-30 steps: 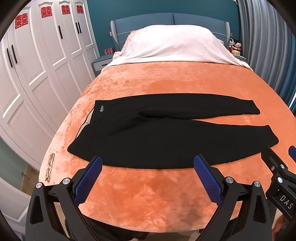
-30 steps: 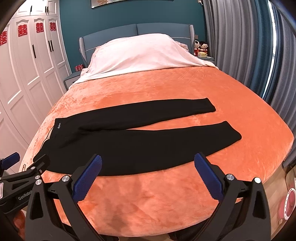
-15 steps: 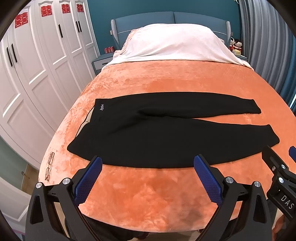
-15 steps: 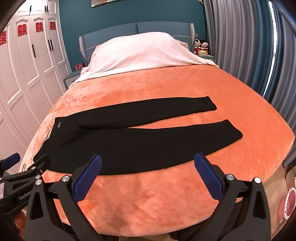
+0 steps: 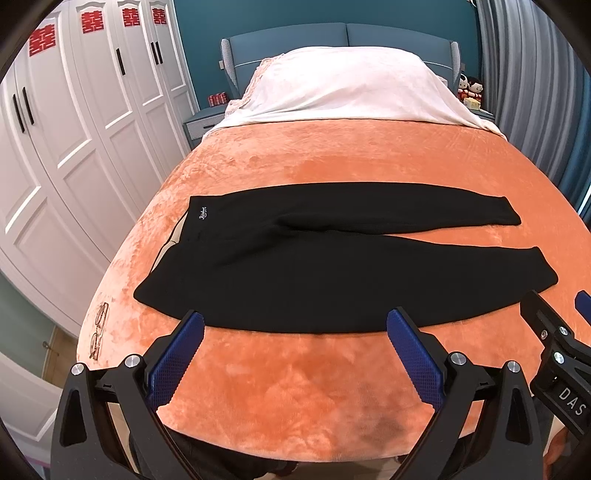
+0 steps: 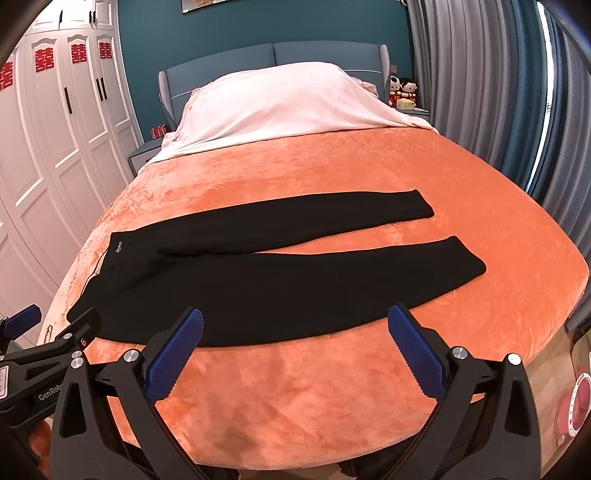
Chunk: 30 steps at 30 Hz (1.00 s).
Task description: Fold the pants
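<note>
Bright, even room light; sharp focus, strong fisheye bending, dark corners.

pants | black, unfolded | flat, legs slightly apart | waistband left, hems right

We look from two wrist fisheye cameras held above the foot edge of the bed, both facing along their own fingers toward the headboard. In the left view the wide-spread jaws of the left gripper frame the waist half of the pants, just beyond the fingertips. In the right view the right gripper, also spread wide, frames their middle. Each camera catches the other gripper at its frame edge, outside its own jaws. Both views share the whole garment, the orange blanket, the pillows and the wardrobe.
</note>
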Available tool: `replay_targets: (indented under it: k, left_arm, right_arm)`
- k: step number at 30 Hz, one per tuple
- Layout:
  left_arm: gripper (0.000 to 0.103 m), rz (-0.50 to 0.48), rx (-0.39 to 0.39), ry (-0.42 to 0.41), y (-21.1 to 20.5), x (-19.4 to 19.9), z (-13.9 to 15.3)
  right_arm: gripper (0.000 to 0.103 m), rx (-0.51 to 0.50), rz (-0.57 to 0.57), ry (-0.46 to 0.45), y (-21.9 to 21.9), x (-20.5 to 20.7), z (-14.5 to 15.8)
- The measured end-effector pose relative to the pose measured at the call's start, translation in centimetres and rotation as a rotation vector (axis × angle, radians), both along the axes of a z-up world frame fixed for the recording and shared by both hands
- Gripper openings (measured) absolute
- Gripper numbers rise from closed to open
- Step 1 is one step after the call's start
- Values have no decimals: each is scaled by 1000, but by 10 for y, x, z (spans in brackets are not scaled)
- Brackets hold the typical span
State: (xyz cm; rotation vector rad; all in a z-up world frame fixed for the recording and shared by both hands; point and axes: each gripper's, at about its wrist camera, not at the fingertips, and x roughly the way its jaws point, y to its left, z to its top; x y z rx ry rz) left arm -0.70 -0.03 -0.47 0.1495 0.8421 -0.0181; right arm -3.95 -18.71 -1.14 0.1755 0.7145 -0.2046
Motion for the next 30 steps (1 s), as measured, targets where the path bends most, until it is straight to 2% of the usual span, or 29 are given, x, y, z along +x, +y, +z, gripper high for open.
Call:
replay_targets:
  k: [22,27,30]
  left_arm:
    - [97,2,3,22,1,7,-11]
    - [97,21,-2,21,12,26,-23]
    - [97,62,-18,33,34,54,-35]
  right_arm:
    - [98,10,4,33,-3,9,-14]
    - [98,10,0,63,-16,24,-31]
    - [98,18,2,90,-30,40,-46]
